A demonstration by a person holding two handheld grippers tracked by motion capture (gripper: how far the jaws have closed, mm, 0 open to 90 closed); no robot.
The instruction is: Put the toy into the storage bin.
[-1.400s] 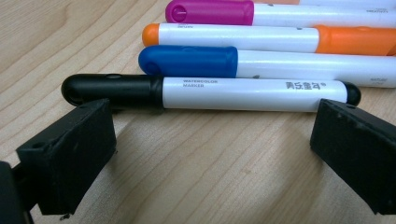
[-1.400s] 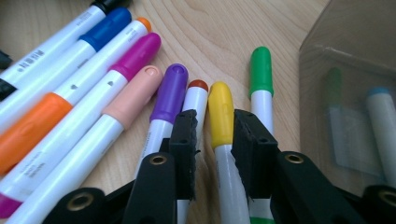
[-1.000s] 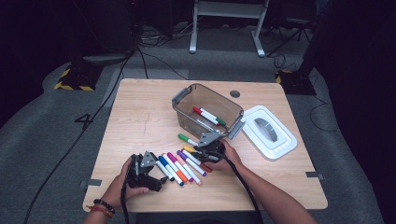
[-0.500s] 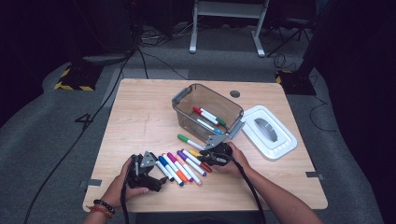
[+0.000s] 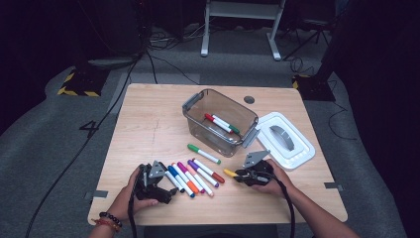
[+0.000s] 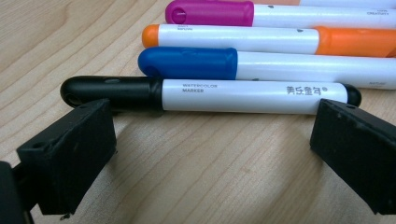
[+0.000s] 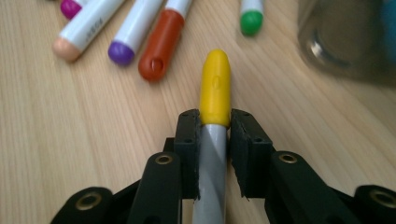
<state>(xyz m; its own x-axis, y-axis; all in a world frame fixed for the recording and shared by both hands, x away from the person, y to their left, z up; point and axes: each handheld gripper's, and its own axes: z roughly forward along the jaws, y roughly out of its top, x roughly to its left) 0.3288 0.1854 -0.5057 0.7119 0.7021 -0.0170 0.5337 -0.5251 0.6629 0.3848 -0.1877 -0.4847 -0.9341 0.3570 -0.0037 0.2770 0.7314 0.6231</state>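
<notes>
Item: yellow marker (image 7: 215, 88), being clamped lengthwise between the right gripper (image 5: 246, 177) jaws, cap pointing forward, low over the table (image 5: 148, 129). Clear bin (image 5: 220, 119) is lying ahead-right. Left gripper (image 6: 210, 140), jaws apart, is facing the black marker (image 6: 210, 95) broadside.

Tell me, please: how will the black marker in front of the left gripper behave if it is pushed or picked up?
The black marker is round and lies flat, so it would probably roll. Its straight plastic barrel looks stiff, likely light. The smooth surface may slip between the left gripper's open jaws.
</notes>
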